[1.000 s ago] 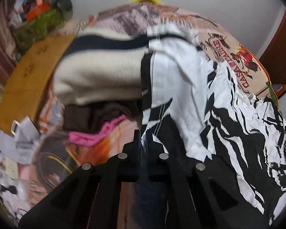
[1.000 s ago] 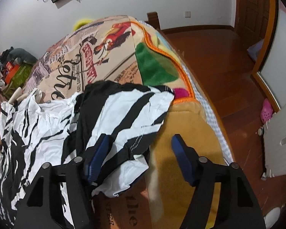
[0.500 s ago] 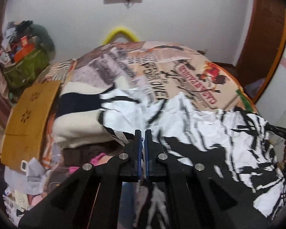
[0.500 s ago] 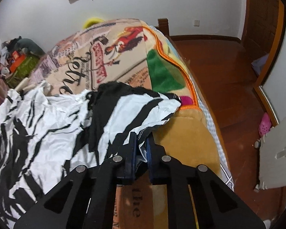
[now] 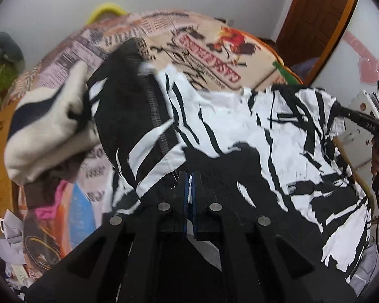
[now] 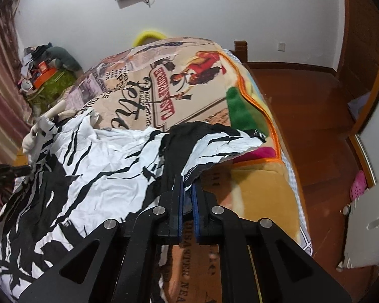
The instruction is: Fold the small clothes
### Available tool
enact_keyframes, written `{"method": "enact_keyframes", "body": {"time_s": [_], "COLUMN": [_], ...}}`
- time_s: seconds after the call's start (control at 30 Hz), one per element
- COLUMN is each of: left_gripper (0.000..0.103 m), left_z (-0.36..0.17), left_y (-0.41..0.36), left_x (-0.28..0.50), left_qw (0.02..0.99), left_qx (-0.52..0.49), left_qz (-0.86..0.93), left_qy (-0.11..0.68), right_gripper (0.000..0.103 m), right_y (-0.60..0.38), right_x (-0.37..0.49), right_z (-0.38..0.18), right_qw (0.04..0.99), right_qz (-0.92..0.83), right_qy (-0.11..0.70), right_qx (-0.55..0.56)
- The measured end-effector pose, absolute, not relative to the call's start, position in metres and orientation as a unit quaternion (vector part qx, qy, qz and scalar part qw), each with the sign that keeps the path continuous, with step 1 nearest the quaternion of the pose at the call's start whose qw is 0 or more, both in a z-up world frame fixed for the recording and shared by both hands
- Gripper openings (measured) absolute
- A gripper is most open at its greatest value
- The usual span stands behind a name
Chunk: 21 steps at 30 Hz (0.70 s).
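Both hand-held grippers are pinching the black-and-white zebra-patterned cotton garment (image 5: pixel 240 126): the left hand-held gripper (image 5: pixel 189 176) at lower centre of its frame grips a black hem edge, and the right hand-held gripper (image 6: pixel 187 184) grips a striped edge at lower centre of its frame. That garment spreads across the bed's newspaper-print fleece blanket (image 6: pixel 144 80), filling the left half of the right view. A cream-and-navy striped knitted garment (image 5: pixel 48 121) is bunched at the left of the left view, touching the zebra cloth.
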State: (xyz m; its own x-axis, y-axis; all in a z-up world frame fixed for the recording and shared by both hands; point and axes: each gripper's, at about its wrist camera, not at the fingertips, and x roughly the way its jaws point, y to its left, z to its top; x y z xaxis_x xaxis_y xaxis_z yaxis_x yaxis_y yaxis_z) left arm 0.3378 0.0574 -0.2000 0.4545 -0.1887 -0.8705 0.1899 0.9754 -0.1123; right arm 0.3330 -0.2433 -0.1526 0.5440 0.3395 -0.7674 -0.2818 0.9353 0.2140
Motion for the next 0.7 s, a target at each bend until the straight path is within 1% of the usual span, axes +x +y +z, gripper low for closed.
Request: {"method": "enact_keyframes", "body": {"time_s": [0.1,0.2,0.3,0.37,0.4,0.47,0.53,0.7], "left_gripper": [0.002,0.004,0.015,0.027,0.030,0.039,0.042,0.042], "left_z": [-0.202,-0.194,-0.183,-0.176,-0.173,-0.167,-0.165,-0.166], "left_y": [0.060,0.066,0.072,0.076,0.078,0.082,0.087,0.099], "left_x": [0.336,0.329,0.324,0.321,0.319,0.315,0.314,0.310], "left_qw": [0.850,0.856,0.863,0.869,0.871,0.877,0.879,0.881], "left_qx": [-0.003,-0.007,-0.005,0.001,0.004,0.007,0.008,0.003], "left_qz": [-0.112,-0.107,-0.101,-0.091,-0.086,-0.076,-0.068,-0.048], "left_qy": [0.514,0.505,0.494,0.487,0.483,0.475,0.471,0.471], "right_gripper": [0.006,0.006,0.006,0.006,0.006,0.006,0.006,0.006], "right_y": [-0.236,-0.224,-0.204,-0.188,-0.179,-0.163,-0.147,-0.114], "right_x": [0.332,0.333,0.335,0.333,0.333,0.332,0.331,0.324], "right_z": [-0.150,-0.145,-0.139,-0.136,-0.135,-0.136,-0.141,-0.160], "right_qw": [0.878,0.879,0.878,0.875,0.873,0.868,0.861,0.836], "right_qz": [0.185,0.198,0.218,0.234,0.242,0.256,0.269,0.303], "right_qy": [0.440,0.434,0.427,0.423,0.423,0.425,0.431,0.455], "right_qx": [0.028,0.025,0.012,0.000,-0.008,-0.023,-0.035,-0.055]}}
